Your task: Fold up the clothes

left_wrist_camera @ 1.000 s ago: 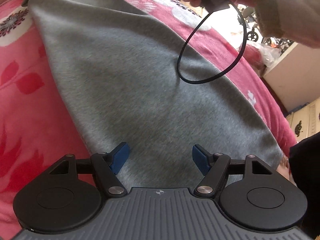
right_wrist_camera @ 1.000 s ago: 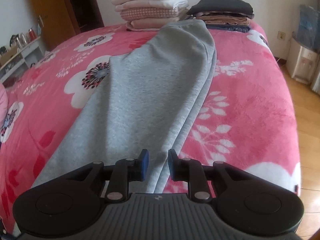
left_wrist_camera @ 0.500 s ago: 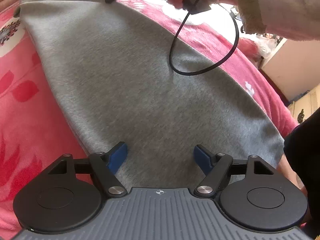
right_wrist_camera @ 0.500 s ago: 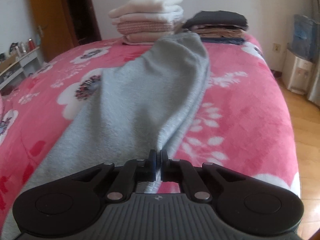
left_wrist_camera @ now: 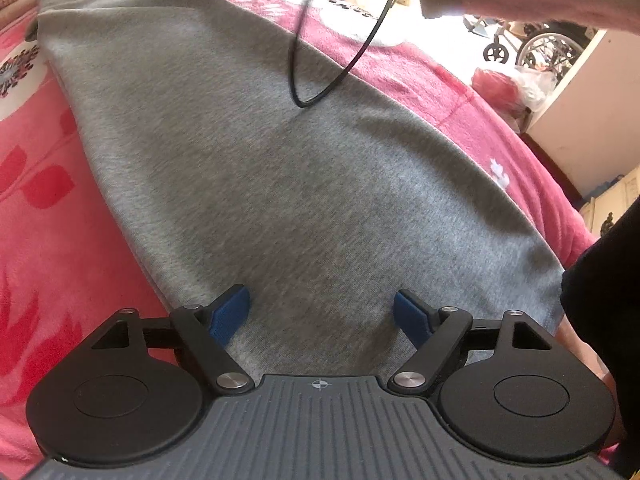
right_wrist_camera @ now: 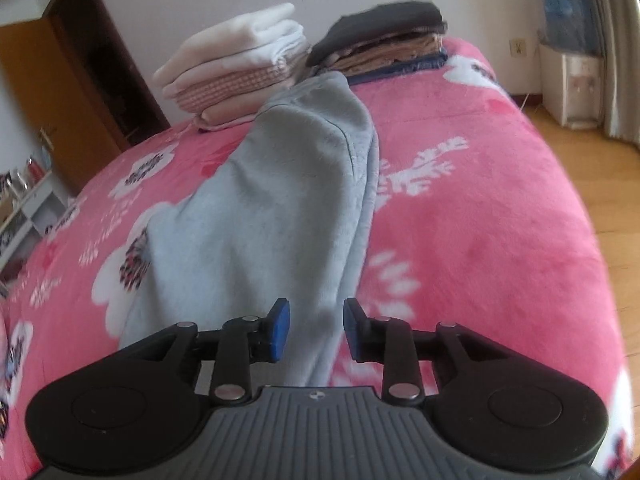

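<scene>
Between the jaws: the grey garment lay stretched along the pink floral bedspread, its near edge running under both tools.
Right gripper: half a second after pinching fully shut at the garment's near edge, its jaws were opening, the cloth lying in the gap between the blue pads with neither pressing on it.
Left gripper: wide and opening a little further than a second earlier, it hovered over flat grey fabric and held nothing.
What changed: the right tool swung and rolled, and the cloth ahead of it, smooth a second before, now showed a raised ridge and creases.
Meaning for the task: this looked like a release after a tug or a fold laid down; the fold seemed not yet finished.
Beyond the jaws: a light folded stack and a dark folded stack sat just past the garment's far end.
In the way: a black cable looped down over the cloth from the person's hand and could snag the next lift.
</scene>
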Demonstrator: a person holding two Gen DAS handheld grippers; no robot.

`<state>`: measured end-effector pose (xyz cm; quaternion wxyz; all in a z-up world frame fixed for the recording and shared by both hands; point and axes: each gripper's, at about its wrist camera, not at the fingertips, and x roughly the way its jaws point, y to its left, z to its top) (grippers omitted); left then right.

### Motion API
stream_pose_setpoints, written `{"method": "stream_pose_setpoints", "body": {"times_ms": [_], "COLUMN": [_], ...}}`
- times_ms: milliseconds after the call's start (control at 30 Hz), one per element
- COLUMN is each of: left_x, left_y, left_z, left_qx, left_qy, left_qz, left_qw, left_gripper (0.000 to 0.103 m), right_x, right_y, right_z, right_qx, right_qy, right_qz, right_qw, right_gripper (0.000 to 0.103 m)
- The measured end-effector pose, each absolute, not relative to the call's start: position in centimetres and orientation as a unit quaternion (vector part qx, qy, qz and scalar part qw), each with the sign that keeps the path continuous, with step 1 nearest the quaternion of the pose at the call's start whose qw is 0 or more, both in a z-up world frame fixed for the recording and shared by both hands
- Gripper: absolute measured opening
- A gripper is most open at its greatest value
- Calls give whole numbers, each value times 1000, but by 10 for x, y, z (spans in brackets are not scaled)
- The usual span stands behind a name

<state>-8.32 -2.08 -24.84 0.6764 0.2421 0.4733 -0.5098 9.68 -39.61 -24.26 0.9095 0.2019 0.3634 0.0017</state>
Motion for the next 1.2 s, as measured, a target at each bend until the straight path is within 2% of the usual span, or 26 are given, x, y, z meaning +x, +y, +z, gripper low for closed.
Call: {"method": "stream_pose_setpoints", "body": {"times_ms": [33,67,100,300,467,500,533,600,633,700,733,767,933,1100,1200], "left_x": [-84,-84,-83,-81,-80,-80,-80,-79,-79,-78,-78,-78,-79,-80,-81], "left_y": [-21,-20,-20,-23,-24,-25,-25,-26,-26,-27,-28,-28,-28,-29,-29], "left_z": [-248,-248,-248,-250,-251,-251,-251,-251,-251,-251,-251,-251,-252,-252,-253], "left_qx": [242,242,242,243,244,246,247,244,242,242,242,242,244,248,251], "left_qy": [473,472,472,474,475,476,476,480,482,483,484,484,482,481,479], "left_qz": [-510,-510,-511,-512,-514,-514,-514,-513,-513,-513,-513,-513,-514,-513,-512], "left_qw": [677,677,677,674,671,670,669,669,668,667,667,667,666,666,667], "left_gripper": [80,80,80,80,80,81,81,81,81,81,81,81,81,81,81], "right_x": [103,107,109,108,109,117,125,139,146,160,167,171,179,173,190], "right_y": [-396,-395,-394,-401,-405,-409,-412,-421,-426,-434,-436,-436,-443,-446,-444], "right_z": [-246,-249,-250,-264,-243,-242,-241,-241,-242,-246,-249,-251,-260,-244,-242], "right_qx": [201,197,192,208,204,209,215,230,238,257,257,251,243,255,241], "right_qy": [365,367,366,354,327,329,331,326,322,327,333,335,330,285,286], "right_qz": [0,-4,-11,-29,-33,-34,-37,-50,-57,-55,-46,-43,-54,-51,-39], "right_qw": [909,909,911,911,922,920,918,916,914,908,906,907,911,923,927], "right_gripper": [14,5,4,3,8,12,21,33,34,32,16,7,8,18,17]}}
